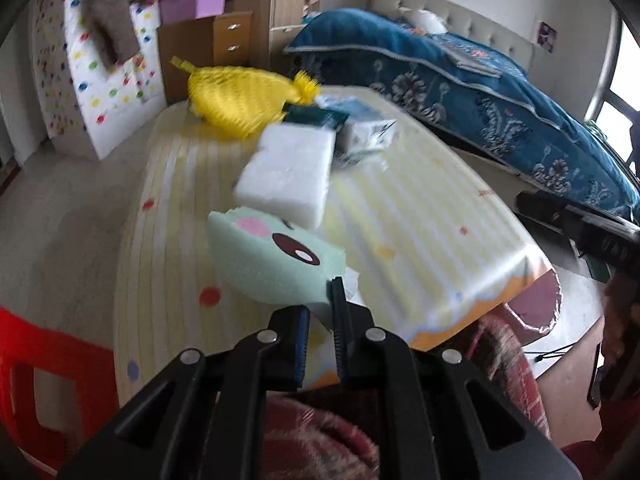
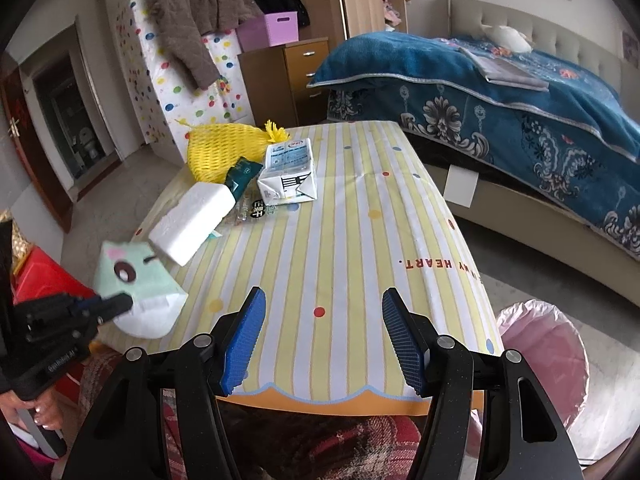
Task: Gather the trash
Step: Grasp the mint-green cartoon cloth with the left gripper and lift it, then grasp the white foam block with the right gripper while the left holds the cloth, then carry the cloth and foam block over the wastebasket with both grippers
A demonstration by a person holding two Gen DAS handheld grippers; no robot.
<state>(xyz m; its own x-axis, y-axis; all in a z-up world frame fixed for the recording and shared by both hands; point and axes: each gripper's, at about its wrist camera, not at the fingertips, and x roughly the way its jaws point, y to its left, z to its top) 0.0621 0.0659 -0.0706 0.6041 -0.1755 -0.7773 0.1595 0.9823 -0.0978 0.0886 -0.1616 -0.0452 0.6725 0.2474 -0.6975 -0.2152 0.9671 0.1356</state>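
My left gripper (image 1: 322, 312) is shut on a pale green sponge with a cartoon face (image 1: 276, 258), holding it just above the table's near left corner; it also shows in the right wrist view (image 2: 136, 284). A white foam block (image 2: 192, 218), a yellow mesh bag (image 2: 222, 152), a dark green wrapper (image 2: 242, 174) and a white milk carton (image 2: 290, 174) lie on the striped table (image 2: 360, 240). My right gripper (image 2: 322, 344) is open and empty above the table's near edge.
A pink-lined trash bin (image 2: 548, 364) stands on the floor right of the table. A bed with a blue blanket (image 2: 520, 112) is at the right. A red stool (image 1: 36, 364) is at the left. A brown drawer cabinet (image 2: 288, 76) stands behind.
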